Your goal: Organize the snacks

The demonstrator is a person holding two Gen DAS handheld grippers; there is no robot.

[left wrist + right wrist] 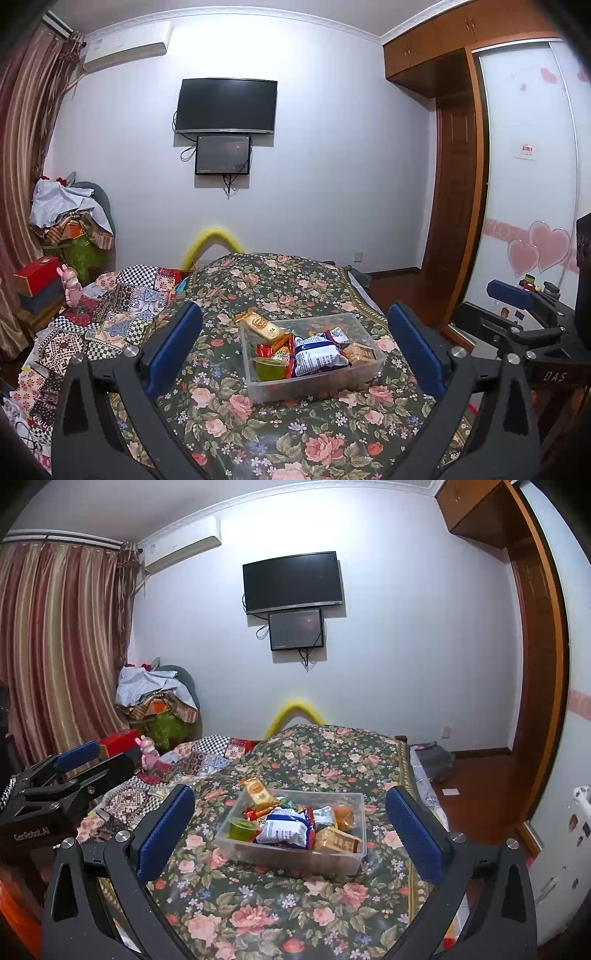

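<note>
We hold the left gripper (295, 347) with its jaws spread as wide as they go, nothing between the blue pads (173, 341) and nothing touching them. Our right gripper (290, 829) is the same: jaws fully released, empty, clear of everything. Both point slightly downward at the clear plastic box (314, 387) that sits on the flowered cloth (258, 435) ahead of us, apart from both sets of jaws. The box holds the snacks: a blue and white packet (319, 356) lies in the middle, a green jelly cup (269, 369) at its near left corner, a tan biscuit pack (364, 353) to the right, and a golden wrapped bar (264, 325) leans over the far left rim. From the left wrist view the right gripper shows at the right edge, level beside ours.
</note>
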